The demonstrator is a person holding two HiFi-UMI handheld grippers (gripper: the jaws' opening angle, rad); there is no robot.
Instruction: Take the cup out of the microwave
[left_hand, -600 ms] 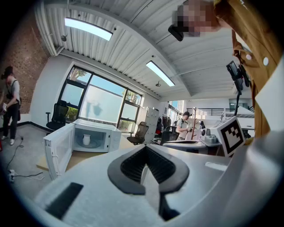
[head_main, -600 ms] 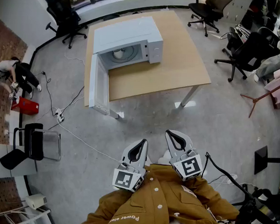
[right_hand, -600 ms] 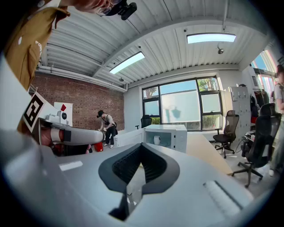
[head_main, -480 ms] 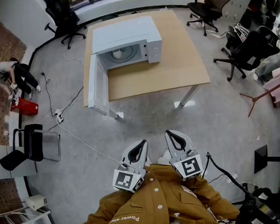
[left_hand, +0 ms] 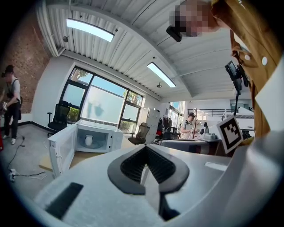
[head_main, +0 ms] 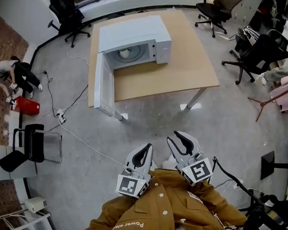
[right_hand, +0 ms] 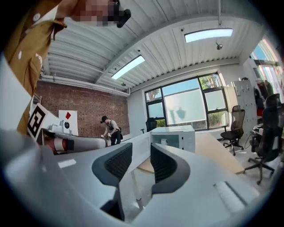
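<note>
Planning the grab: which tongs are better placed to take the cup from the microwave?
Right, probably: right tongs open and empty, left tongs shut. Both are far from the cup.

My mustard-brown jacket [head_main: 173, 207] has pale snap buttons [head_main: 163, 211] and white chest lettering [head_main: 131, 225], while my left gripper [head_main: 143, 147] and right gripper [head_main: 175, 137] are white shells with black ribbed pads [right_hand: 116, 162] and black-and-white marker cubes [head_main: 129, 185].

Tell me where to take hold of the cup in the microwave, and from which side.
Grip the cup across its upright wall, coming in level through the microwave's open front: the casing closes every other side, and the door is swung wide to the left. The cup stands upright inside. The right tool, jaws apart, is ready; no handle can be made out.
</note>
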